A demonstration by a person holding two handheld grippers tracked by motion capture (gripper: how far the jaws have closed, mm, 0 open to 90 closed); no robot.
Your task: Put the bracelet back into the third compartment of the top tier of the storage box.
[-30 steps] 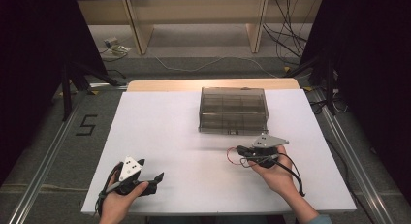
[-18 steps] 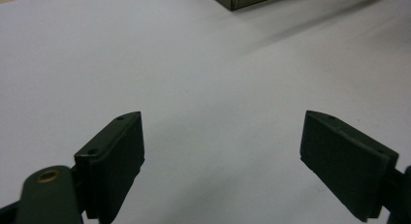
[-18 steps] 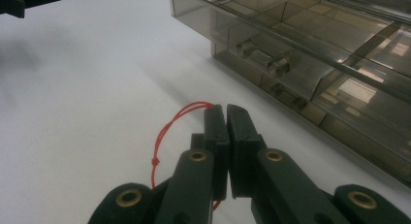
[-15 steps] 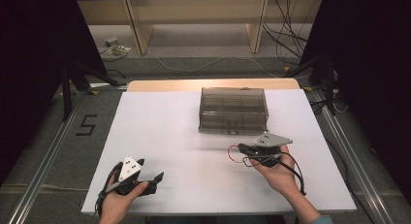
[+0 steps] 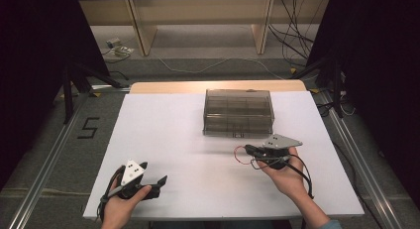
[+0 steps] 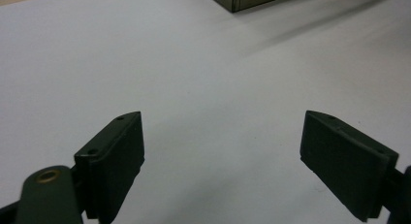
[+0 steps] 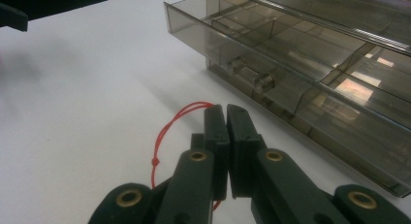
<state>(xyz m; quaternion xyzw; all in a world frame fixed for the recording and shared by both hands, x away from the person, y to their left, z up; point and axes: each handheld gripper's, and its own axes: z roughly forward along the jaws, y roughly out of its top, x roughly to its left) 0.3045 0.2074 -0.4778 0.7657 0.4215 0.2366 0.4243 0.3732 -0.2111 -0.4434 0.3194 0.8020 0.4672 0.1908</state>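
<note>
Red cord (image 7: 167,132) loops from the clenched right gripper (image 7: 227,118), held low beside the smoky plastic drawer box (image 5: 238,111). Left gripper (image 6: 223,156) rests near the table (image 5: 163,130) edge, jaws spread, nothing between them.

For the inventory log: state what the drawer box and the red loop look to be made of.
Drawer box: likely smoke-tinted clear plastic, glossy; its dividers show through the walls, with glare on them.
Red loop: thin cord or string, matte, possibly waxed; it bends limply and has a small knot. The right gripper pinches it.
</note>
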